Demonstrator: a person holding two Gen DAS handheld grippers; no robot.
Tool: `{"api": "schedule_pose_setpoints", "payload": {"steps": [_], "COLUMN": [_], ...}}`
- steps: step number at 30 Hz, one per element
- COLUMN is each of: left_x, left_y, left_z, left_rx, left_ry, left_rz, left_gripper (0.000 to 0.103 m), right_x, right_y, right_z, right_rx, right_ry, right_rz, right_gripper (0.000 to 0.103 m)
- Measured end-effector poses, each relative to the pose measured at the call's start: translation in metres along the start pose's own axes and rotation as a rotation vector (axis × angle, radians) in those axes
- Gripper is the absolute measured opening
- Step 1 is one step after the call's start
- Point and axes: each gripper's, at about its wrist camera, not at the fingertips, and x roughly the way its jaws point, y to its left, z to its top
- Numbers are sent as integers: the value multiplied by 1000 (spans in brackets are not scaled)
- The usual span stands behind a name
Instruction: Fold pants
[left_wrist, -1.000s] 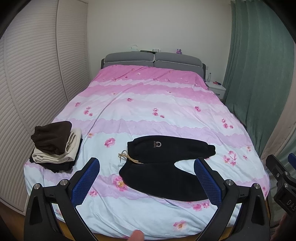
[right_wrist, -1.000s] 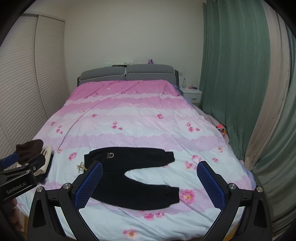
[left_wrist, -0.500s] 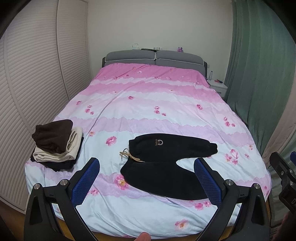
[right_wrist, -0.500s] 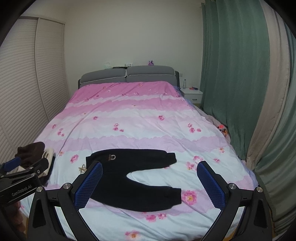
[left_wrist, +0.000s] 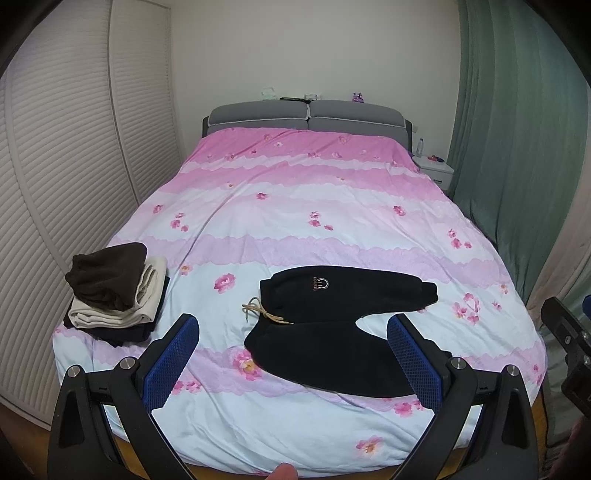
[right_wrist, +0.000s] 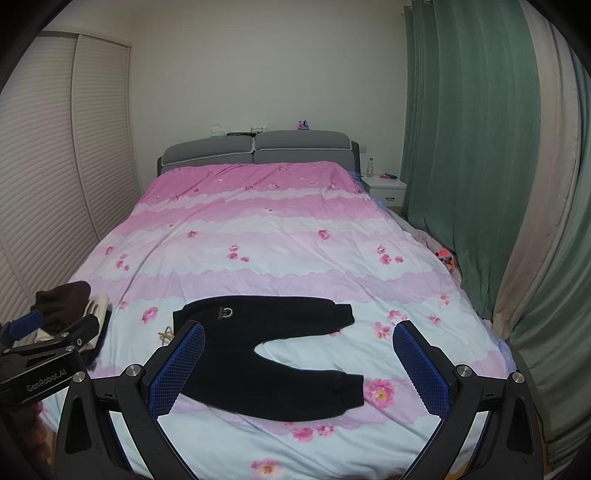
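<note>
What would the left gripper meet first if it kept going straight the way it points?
Probably the black pants spread on the bed; they lie between the open left gripper fingers, though depth is unclear.

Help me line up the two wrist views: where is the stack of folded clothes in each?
Left wrist: the stack lies at mid-left, on the bed's near-left corner, in full view.
Right wrist: the stack sits at the far left edge, partly hidden behind the left tongs.
Shared landmark: the black pants, right of the stack.
</note>
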Motion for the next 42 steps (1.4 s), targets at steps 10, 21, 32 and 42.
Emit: {"api": "schedule_pose_setpoints", "payload": {"steps": [10,21,32,42], "left_x": [4,8,24,93], "left_y": [2,0,-5,-43], "left_z": [1,1,-6,-72], "left_rx": [26,27,22,349], "left_ry": [4,13,40,17], "left_rz": [3,-4,13,247], "left_gripper": [103,103,103,103], "right_x": [2,3,10,63], "right_y": [3,4,4,-10], "right_z": [0,-1,-6,-70], "right_rx": [1,1,-4,-11], "right_ry": [-1,4,3,-10], "right_rz": [3,5,9,15], "right_gripper": [103,103,103,103]}}
